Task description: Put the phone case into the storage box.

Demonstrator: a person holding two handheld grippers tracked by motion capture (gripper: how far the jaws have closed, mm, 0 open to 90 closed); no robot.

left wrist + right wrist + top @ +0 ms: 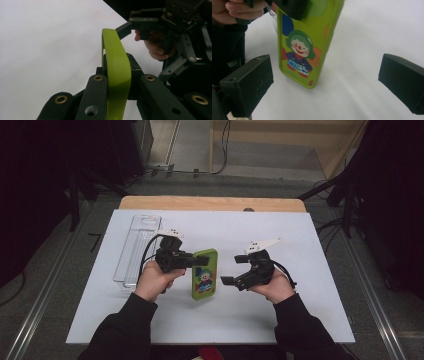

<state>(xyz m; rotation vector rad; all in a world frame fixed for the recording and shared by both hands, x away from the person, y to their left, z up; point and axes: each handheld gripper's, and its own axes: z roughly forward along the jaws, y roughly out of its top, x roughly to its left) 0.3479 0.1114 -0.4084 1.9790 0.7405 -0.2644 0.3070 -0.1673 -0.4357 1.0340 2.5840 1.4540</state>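
A lime-green case with a clown picture on its face stands tilted on the white tabletop. My left gripper is shut on its upper end. In the left gripper view the green case shows edge-on, pinched between both black jaws. My right gripper hovers just right of the case, open, with nothing between its jaws. In the right gripper view the clown face of the case lies ahead between the wide-apart pads, its lower end resting on the table.
A clear plastic tray lies along the left side of the white tabletop. The table's wooden back edge runs behind it. Cables and dark stands crowd the floor around the table.
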